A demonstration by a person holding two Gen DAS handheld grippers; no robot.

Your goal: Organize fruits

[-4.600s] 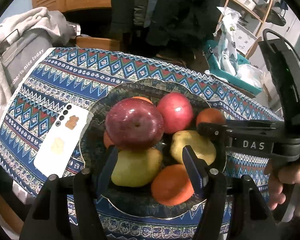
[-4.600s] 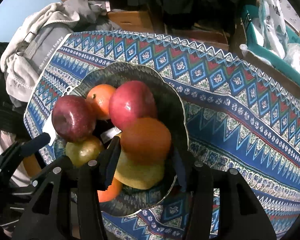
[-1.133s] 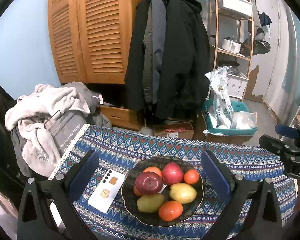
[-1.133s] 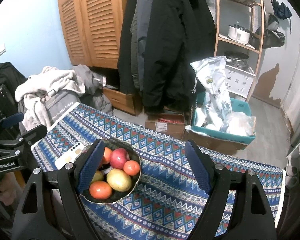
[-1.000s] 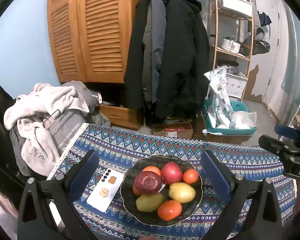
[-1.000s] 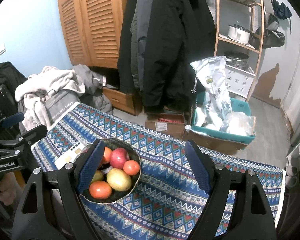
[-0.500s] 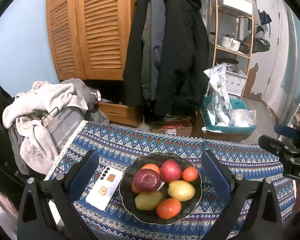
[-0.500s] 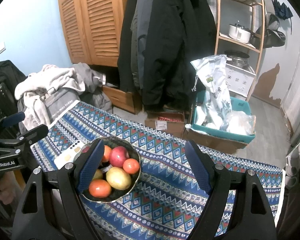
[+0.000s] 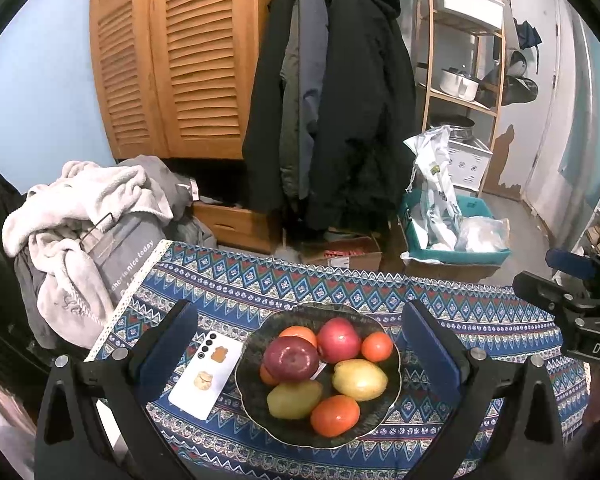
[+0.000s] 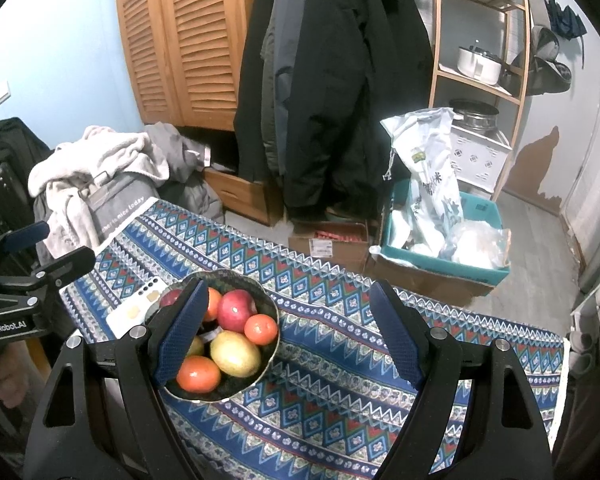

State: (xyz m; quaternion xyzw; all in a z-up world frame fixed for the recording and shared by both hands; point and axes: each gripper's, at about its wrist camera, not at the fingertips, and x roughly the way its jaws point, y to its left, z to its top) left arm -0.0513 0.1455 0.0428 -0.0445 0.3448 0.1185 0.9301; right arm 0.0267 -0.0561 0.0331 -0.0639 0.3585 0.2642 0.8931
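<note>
I hold both tools, left [image 9: 300,344] and right [image 10: 288,332], wide open and empty, hanging back above the patterned-cloth surface [image 10: 340,344]. The fruits sit piled in the dark scalloped bowl [image 9: 392,384] near the surface's left edge, so organizing looks finished, I think. If anything remains, I would lower one tool to the bowl.

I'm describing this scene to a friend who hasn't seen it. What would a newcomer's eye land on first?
First the dark bowl heaped with fruit, red apples, oranges and yellow-green pears, on the blue patterned tablecloth. A white phone lies flat just left of it. Behind the table hang black coats beside a slatted wooden wardrobe, and each open, empty claw, left and right, frames its own view.
</note>
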